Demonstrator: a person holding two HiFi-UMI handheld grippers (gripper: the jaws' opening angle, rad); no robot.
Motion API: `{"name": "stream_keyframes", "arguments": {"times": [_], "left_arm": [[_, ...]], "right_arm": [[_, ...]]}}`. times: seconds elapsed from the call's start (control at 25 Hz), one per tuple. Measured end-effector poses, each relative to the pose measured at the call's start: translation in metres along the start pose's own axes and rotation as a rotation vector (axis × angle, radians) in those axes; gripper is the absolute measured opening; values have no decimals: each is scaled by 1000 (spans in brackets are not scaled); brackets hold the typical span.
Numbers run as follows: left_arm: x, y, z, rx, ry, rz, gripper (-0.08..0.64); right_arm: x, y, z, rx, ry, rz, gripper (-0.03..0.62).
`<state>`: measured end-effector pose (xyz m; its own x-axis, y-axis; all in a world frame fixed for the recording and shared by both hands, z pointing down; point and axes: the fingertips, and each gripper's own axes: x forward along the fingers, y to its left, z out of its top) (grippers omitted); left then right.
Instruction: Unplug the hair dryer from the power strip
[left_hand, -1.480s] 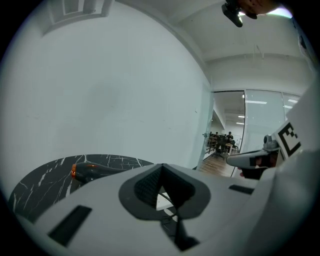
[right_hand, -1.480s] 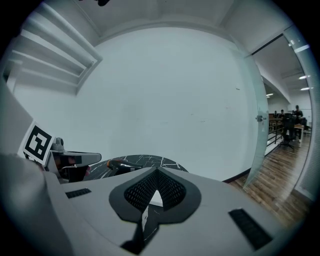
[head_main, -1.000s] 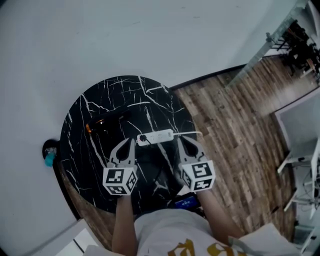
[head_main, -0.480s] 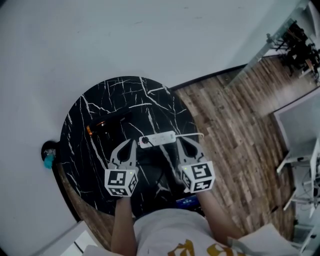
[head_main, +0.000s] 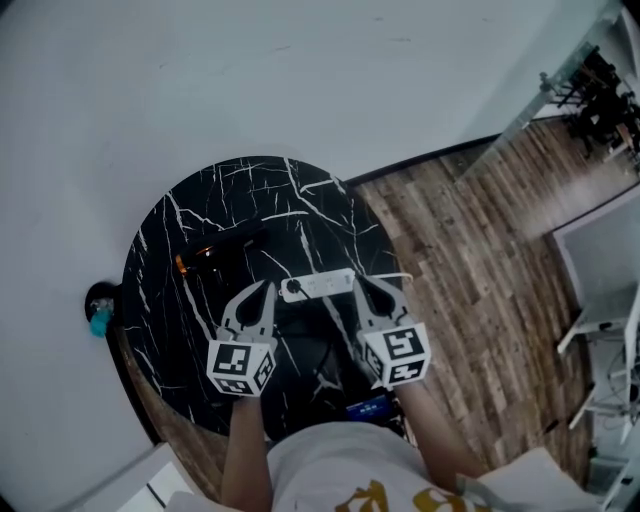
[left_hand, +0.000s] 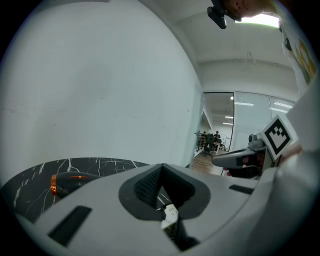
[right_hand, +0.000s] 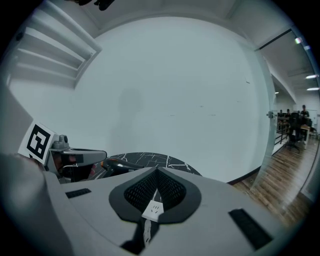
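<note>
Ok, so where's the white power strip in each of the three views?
Head view: power strip at picture centre, lying on the black marble table.
Left gripper view: power strip low centre, glimpsed through the jaw opening.
Right gripper view: power strip low centre, likewise.
Shared landmark: the black marble table.

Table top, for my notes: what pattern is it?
The table top is black with white marble veins, clearest in the head view.

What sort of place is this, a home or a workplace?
Probably an office or a lab, not a home. Beyond a glass partition, people are at desks. The round black marble table stands by a bare white wall on a wood-plank floor.
</note>
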<state>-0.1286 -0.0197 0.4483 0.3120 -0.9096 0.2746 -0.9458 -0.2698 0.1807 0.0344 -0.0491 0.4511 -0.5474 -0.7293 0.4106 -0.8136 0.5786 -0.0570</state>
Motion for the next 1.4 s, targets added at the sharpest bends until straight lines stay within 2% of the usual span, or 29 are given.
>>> {"name": "stream_keyframes", "arguments": {"times": [0.28,0.72,0.96,1.16,1.28,1.4], "left_arm": [[3,3,-11,-1,30,4,-2],[22,5,-43,-10,137,-48,0],[32,5,-61,-30,185,-92,2],[38,5,-75,-18,235,-142,52],[39,6,-85,-8,274,-178,58],[40,7,-95,14,313,-205,75]], "right_arm": [[11,9,-4,-26,10,48,-3],[35,13,-22,-58,65,136,-2],[48,14,-37,-76,152,169,-2],[59,14,-51,-97,205,227,0],[67,19,-61,-130,234,279,23],[75,25,-71,-150,275,331,77]]}}
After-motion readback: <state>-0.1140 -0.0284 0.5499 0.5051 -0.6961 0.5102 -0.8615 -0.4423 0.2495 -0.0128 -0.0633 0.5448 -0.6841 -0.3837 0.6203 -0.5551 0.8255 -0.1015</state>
